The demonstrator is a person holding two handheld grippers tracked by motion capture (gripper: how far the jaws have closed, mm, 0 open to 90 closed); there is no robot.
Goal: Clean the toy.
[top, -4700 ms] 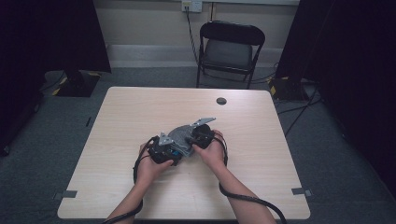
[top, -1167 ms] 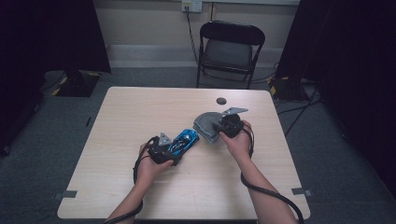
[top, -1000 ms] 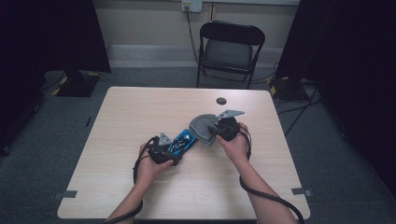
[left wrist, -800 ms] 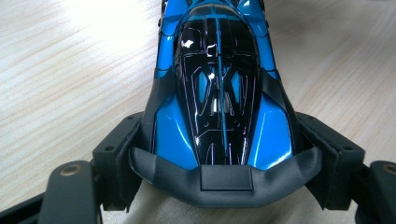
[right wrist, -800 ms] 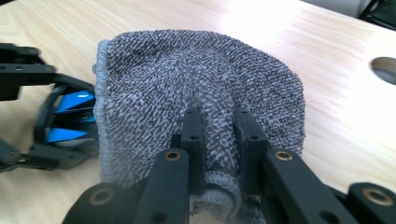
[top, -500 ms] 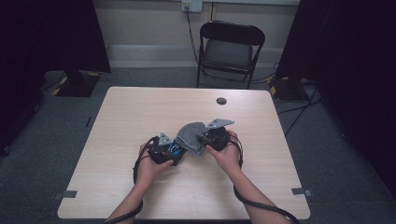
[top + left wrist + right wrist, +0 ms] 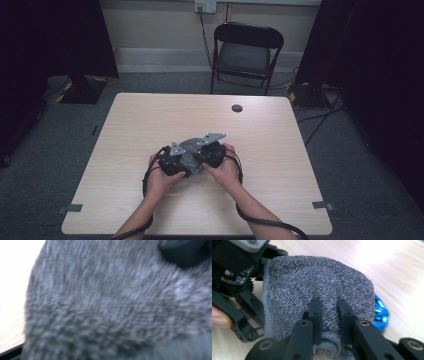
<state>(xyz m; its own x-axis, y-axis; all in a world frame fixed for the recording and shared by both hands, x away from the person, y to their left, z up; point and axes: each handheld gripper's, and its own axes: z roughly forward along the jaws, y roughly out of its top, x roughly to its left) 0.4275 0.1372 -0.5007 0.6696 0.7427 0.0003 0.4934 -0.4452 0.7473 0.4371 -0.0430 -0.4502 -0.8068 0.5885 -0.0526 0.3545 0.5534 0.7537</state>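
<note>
The work in hand is wiping a shiny blue object with a grey cloth, and it appears to be underway rather than finished. The right gripper (image 7: pixel 329 302) has its jaws nearly closed, pinching a raised fold of the grey cloth (image 7: pixel 317 282) between them. The cloth hangs ahead of that gripper and drapes over the blue object (image 7: pixel 380 312), so that just a curved, glossy edge of it shows at the cloth's far side. The left gripper (image 7: pixel 172 160) sits directly opposite, its black frame touching the cloth's other edge. Its jaws stand wide, and judging from where the object sits it is probably clamped between them, but the cloth hides the contact, so the grip cannot be confirmed. In the left gripper view the cloth (image 7: pixel 112 305) lies right against the lens, blurred. Both grippers meet just above the bench (image 7: pixel 280 135), close in front of the person. Done so far: the cloth is gripped and laid over the object. Left to do, as a judgement: rubbing across the surface, including the exposed edge. The cloth is a soft looped knit, speckled grey and white, with a stitched hem, and conforms to what it covers. The blue object looks hard, smooth and reflective, with a rounded outline. The bench is pale wood-grain laminate.
</note>
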